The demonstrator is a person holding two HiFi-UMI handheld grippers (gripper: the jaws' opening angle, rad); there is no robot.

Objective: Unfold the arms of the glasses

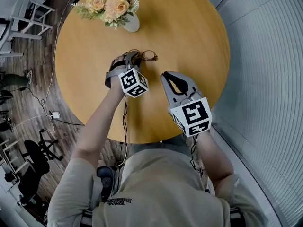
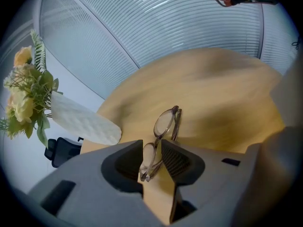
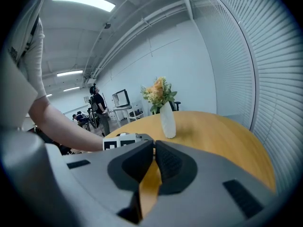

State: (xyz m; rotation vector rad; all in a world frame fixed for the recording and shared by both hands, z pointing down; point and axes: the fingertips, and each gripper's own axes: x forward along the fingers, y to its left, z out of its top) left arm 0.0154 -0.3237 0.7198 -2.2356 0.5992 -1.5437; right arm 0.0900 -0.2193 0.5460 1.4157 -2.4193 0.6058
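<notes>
Thin-rimmed glasses (image 2: 165, 122) with their arms folded against the frame lie on the round wooden table (image 1: 189, 32), near its middle. My left gripper (image 2: 152, 148) is shut on the glasses, one lens pinched between its pads while the other lens sticks out beyond the tips. From the head view the glasses (image 1: 147, 56) poke out to the right of the left gripper (image 1: 134, 58). My right gripper (image 1: 168, 77) hovers to the right and nearer me, apart from the glasses. In its own view the right gripper (image 3: 154, 148) is shut with nothing in it.
A white vase of pale flowers (image 1: 130, 22) stands at the table's far side, left of the glasses (image 2: 80, 119) (image 3: 167, 119). Ribbed blinds (image 1: 270, 56) run along the right. Chairs and cables sit on the floor at the left; a person stands far off in the room.
</notes>
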